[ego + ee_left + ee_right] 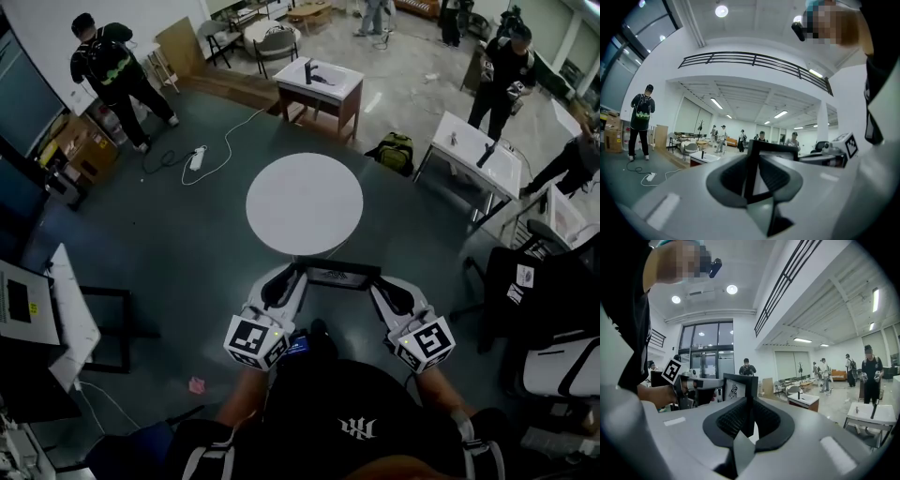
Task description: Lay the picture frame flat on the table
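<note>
A black-edged picture frame (336, 275) hangs in the air just short of the near rim of the round white table (305, 202), roughly upright. My left gripper (289, 279) is shut on its left side and my right gripper (382, 287) on its right side. In the left gripper view the frame's dark edge (751, 171) runs straight up between the left gripper's (753, 177) pads. The right gripper view shows the same for the right gripper (749, 419), with the frame's edge (751, 394) pinched and the print (732, 391) facing left. Each marker cube shows in the other gripper's view.
A small wooden table (319, 86) stands beyond the round one, and white desks (473, 150) stand to the right. A green backpack (396, 152) and a power strip with cable (197, 157) lie on the floor. A black chair (548, 281) stands close at right. Several people stand around the room.
</note>
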